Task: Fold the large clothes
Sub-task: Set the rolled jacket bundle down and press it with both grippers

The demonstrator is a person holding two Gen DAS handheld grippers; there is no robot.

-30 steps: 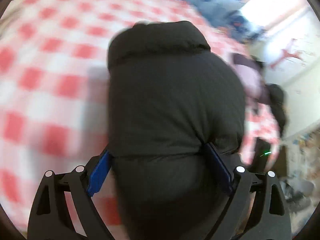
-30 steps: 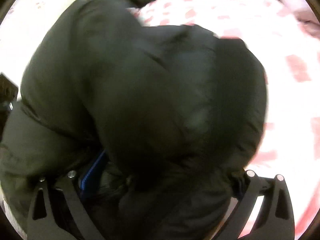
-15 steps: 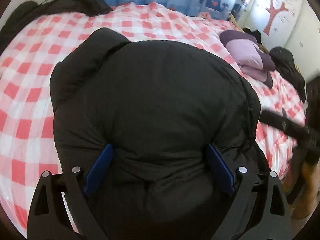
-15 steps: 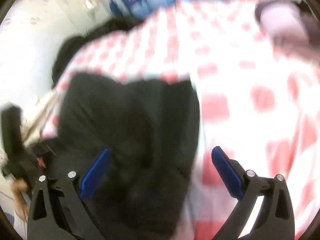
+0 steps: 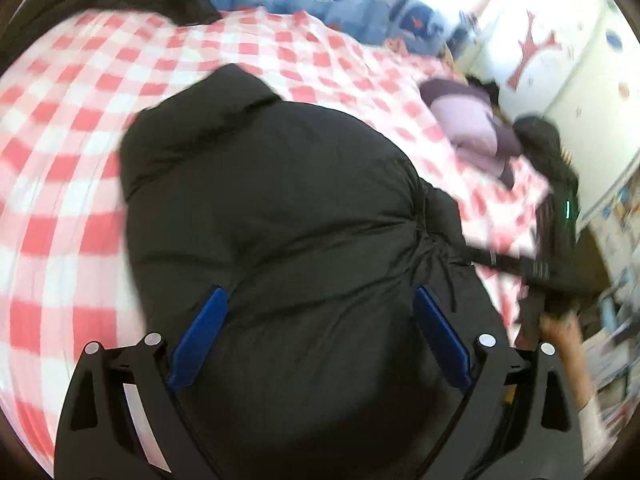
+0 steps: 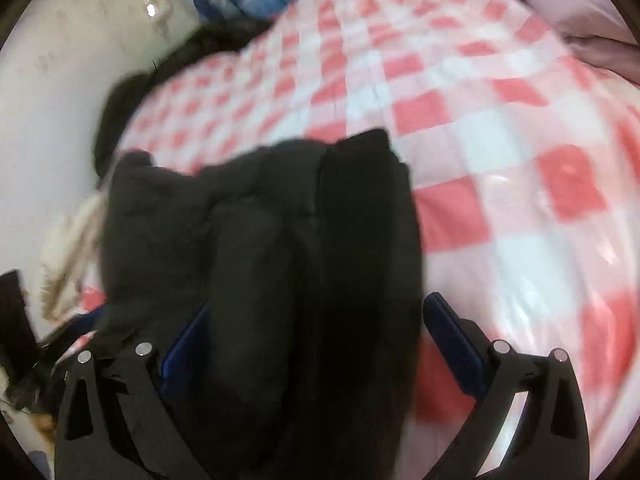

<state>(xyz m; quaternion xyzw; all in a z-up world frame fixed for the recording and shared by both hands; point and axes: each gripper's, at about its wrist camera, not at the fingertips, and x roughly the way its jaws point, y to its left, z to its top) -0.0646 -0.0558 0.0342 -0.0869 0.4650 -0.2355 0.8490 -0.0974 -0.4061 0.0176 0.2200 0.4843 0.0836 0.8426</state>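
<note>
**Black puffer jacket bunched on the checked bed, both tools wide over it**

The left tool points forward and down over the black puffer jacket, its blue-padded fingers spread wide; the padded bulk fills the space between them, but whether either pad actually presses the fabric cannot be told. The jacket is thick and quilted with a matte shell, puffed into a rounded mound with creases gathering toward its right side, and a stiffer collar-like flap sticks up at the far end. It lies on a bed covered in a red-and-white checked sheet.

The right tool is likewise spread wide, its left finger against the folded dark layers and its right finger clear of the jacket, over bare sheet. In the left wrist view a hand shows blurred at the right edge, and a lilac garment lies further up the bed.
</note>
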